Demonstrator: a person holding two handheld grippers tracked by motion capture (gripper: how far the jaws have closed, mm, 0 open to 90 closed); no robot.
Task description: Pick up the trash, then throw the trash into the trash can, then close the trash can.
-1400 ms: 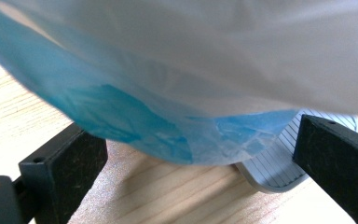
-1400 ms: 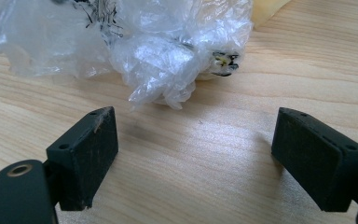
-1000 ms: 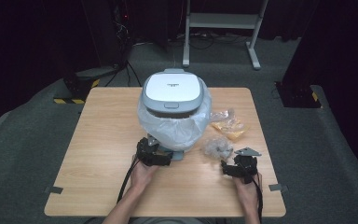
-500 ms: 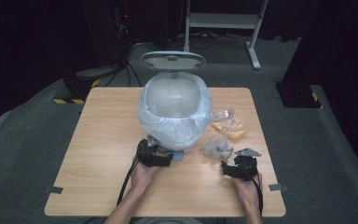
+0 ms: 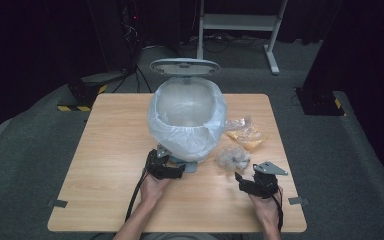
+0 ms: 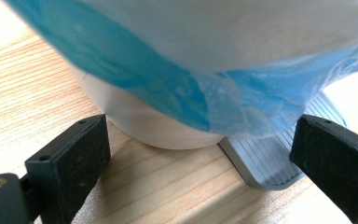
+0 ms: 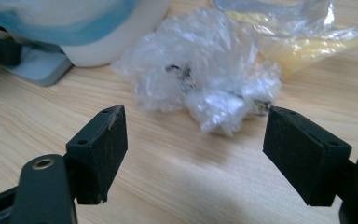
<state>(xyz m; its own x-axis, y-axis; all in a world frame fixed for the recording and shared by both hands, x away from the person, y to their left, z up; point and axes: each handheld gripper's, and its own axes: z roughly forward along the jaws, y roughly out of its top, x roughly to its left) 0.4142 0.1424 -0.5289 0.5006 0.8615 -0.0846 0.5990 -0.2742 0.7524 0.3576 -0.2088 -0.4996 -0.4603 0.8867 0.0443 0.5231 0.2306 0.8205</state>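
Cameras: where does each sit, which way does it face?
High view: fixed above the person's side, looking forward and down on the table; both forearms, left gripper and right gripper show.
Left gripper view: rides the left gripper, looking level at the bin base and its pedal; both black jaws show.
Right gripper view: rides the right gripper, facing the crumpled clear wrap; its open jaws show.
Shared: all three show the lined bin; high and right gripper views both show the crumpled wrap.

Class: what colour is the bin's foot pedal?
Grey with ribbed lines, clearest in the left gripper view.
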